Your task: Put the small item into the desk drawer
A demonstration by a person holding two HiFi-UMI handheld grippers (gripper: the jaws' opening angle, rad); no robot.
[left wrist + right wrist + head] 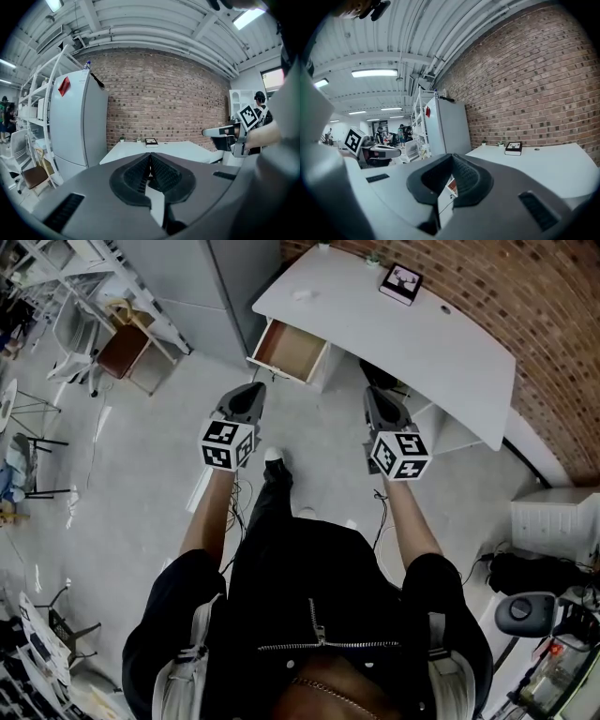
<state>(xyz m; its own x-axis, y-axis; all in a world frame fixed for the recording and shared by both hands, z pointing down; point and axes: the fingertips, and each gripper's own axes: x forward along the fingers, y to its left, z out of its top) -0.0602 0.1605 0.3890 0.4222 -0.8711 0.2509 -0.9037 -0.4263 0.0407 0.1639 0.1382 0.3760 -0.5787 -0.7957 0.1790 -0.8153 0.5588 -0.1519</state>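
Drawer (pixel 287 351): rear end hidden under the white desk (pixel 441 343)
White speck (pixel 302 294) on desk: too small to identify
Right gripper (pixel 451 161): red-marked white bit (pixel 450 187) low between its jaws, too small to name
Person's head (pixel 323 701): cut off by bottom edge

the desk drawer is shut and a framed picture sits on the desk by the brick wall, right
Not quite: the drawer is pulled open, not shut, as the head view shows. The rest holds: the framed picture does sit on the desk by the brick wall.
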